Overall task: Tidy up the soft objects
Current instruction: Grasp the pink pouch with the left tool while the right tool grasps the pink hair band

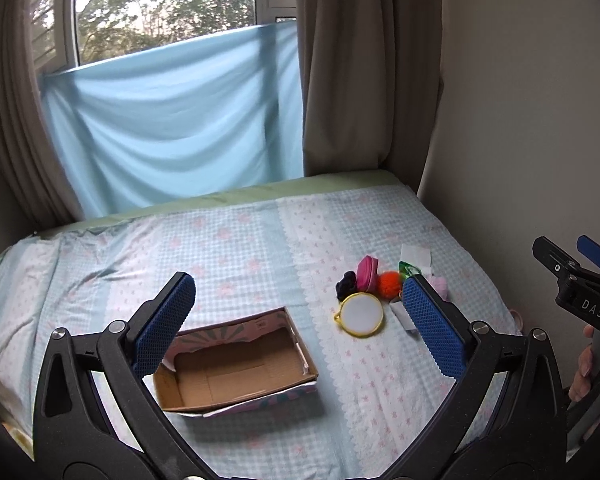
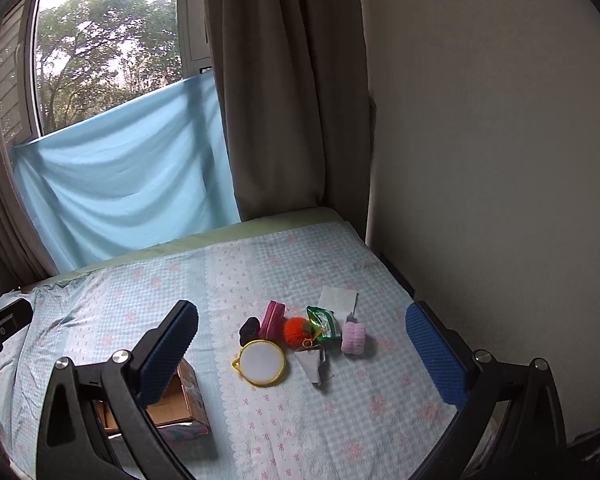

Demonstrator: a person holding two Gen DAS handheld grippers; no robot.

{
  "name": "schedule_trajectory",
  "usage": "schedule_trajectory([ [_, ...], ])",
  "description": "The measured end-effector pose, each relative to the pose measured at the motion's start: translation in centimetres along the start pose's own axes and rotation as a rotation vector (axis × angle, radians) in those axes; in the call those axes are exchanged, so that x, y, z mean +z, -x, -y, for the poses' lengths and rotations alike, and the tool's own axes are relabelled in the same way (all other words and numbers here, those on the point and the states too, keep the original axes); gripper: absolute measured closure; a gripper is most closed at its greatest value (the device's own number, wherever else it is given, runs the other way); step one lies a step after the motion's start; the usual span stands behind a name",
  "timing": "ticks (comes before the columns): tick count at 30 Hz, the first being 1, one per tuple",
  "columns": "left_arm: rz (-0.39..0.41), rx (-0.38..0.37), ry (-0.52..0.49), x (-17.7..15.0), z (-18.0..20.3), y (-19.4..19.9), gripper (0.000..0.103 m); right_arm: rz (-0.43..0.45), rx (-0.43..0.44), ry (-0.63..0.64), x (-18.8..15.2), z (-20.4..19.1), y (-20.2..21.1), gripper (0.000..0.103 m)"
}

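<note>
On the bed, checked blue sheet with pink bows, sits an open cardboard box, empty, upright, near the front left. Right of it, apart from it, a cluster of small soft items.

Cluster, from the right wrist view:
- round yellow-rimmed pad nearest the camera, lying flat
- dark scrunchie just behind it, touching or nearly touching the pink pouch, which stands on edge
- orange pompom just right of the pouch
- green packet tilted against the pompom's right side
- pink roll at the right end, just beside the packet
- white cloth flat behind the packet
- grey scrap in front of the pompom, right of the pad

Left claw: released, blue pads spread wide, nothing between them. It hangs above the bed; the box shows past its left finger, the cluster past its right finger.

Right claw: also released, pads wide apart, holding nothing, above the bed with the cluster framed between its fingers. Touches no item. It also shows at the right edge of the left view, with part of a hand on its handle.

Behind the bed: window, blue cloth hung across its lower part, beige curtain to the right, plain wall along the bed's right side.
</note>
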State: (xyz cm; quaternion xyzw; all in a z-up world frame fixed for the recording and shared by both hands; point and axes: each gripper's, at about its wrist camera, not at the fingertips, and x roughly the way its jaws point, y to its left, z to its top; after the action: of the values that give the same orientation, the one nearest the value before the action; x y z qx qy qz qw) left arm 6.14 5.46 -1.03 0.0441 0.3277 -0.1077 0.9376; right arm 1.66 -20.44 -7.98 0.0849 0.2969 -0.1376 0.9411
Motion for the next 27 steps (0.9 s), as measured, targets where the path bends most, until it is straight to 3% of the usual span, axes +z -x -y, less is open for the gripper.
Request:
schedule_trajectory([
  [5, -0.087, -0.119, -0.046, 1.1, -0.6, -5.8, 0.000, -0.084, -0.069, -0.088, -1.6, 1.0, -3.5, 0.000],
  [12, -0.244, -0.221, -0.045, 1.5, 1.9, -18.3, 0.000, -0.170, -0.122, -0.143, -3.4, 4.1, -10.8, 0.000],
  [24, -0.524, -0.270, -0.087, -0.2, 11.5, -40.2, 0.000, -0.347, -0.204, -0.073, -8.3, 8.6, -27.1, 0.000],
  [27, -0.587, -0.266, -0.100, -1.2, 13.7, -45.4, 0.001, -0.400, -0.206, -0.058, -9.7, 9.4, -31.2, 0.005],
])
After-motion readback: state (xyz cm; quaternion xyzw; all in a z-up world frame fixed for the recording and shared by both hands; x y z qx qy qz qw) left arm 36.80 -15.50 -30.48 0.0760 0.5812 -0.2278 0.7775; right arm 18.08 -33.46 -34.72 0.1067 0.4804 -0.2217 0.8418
